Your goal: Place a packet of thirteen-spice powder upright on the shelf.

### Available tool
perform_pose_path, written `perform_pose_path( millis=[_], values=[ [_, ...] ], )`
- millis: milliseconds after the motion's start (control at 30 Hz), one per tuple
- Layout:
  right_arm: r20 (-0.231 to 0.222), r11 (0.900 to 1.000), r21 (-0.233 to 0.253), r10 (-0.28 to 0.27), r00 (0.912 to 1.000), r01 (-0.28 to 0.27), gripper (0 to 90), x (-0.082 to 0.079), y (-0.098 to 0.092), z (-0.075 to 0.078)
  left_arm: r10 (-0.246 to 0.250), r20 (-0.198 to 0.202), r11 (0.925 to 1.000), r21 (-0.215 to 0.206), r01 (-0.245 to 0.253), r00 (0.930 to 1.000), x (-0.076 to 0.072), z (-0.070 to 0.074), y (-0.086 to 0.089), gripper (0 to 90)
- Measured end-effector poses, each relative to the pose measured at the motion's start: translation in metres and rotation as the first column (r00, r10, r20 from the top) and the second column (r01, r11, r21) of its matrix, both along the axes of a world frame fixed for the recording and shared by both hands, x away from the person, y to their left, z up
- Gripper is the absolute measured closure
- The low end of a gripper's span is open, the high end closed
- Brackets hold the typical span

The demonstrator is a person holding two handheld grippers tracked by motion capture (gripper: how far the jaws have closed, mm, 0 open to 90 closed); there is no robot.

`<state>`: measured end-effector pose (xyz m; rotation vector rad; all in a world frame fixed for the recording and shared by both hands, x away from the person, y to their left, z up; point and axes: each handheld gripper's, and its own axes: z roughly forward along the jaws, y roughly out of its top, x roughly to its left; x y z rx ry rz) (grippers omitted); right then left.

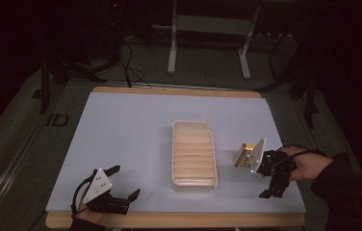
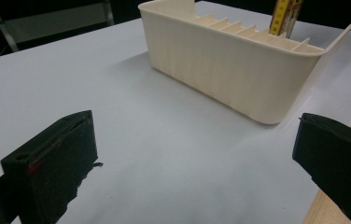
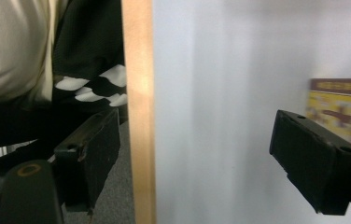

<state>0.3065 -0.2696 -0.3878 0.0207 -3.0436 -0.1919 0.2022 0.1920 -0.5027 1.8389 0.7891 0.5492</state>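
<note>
A: Where is the tray?

B: The cream tray [image 1: 194, 155] with ribbed slots sits mid-surface [image 1: 121, 139], empty.

A: And the left claw [image 1: 122, 184]?

B: Left of the tray, near the front edge, jaws wide apart, holding nothing. From its own view the tray [image 2: 229, 70] stands just ahead.

A: The right claw [image 1: 268, 180]?

B: Right of the tray, jaws spread, empty. A small yellow packet [image 1: 244, 153] lies between it and the tray; the packet [image 3: 339, 114] shows by one jaw.

Yellow packet [image 3: 341, 112] blurred, edge-cropped
</note>
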Motion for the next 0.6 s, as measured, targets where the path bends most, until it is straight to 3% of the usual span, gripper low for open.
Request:
perform_pose_path(
  millis=[167, 233, 300, 600],
  values=[
    [0.021, 1.000, 0.015, 0.011, 0.9997, -0.011, 16.2, 0.009, 0.001, 0.012, -0.002, -0.001, 1.0000, -0.001, 0.002, 1.0000, 0.000, 0.000, 0.000, 0.0],
    [0.042, 0.998, 0.057, 0.031, 0.9986, -0.033, 16.1, 0.010, 0.003, 0.020, -0.003, -0.001, 1.0000, 0.004, 0.003, 1.0000, 0.000, 0.000, 0.000, 0.0],
    [0.048, 0.997, 0.068, 0.027, 0.9985, -0.030, 16.1, 0.011, 0.003, 0.023, -0.002, -0.001, 1.0000, 0.006, 0.002, 1.0000, 0.001, -0.001, 0.000, 0.0],
    [0.122, 0.999, 0.044, 0.027, 0.9922, -0.032, 17.5, 0.025, 0.010, 0.036, -0.005, -0.002, 1.0000, 0.004, 0.005, 1.0000, 0.001, -0.001, 0.000, 0.0]
  ],
)
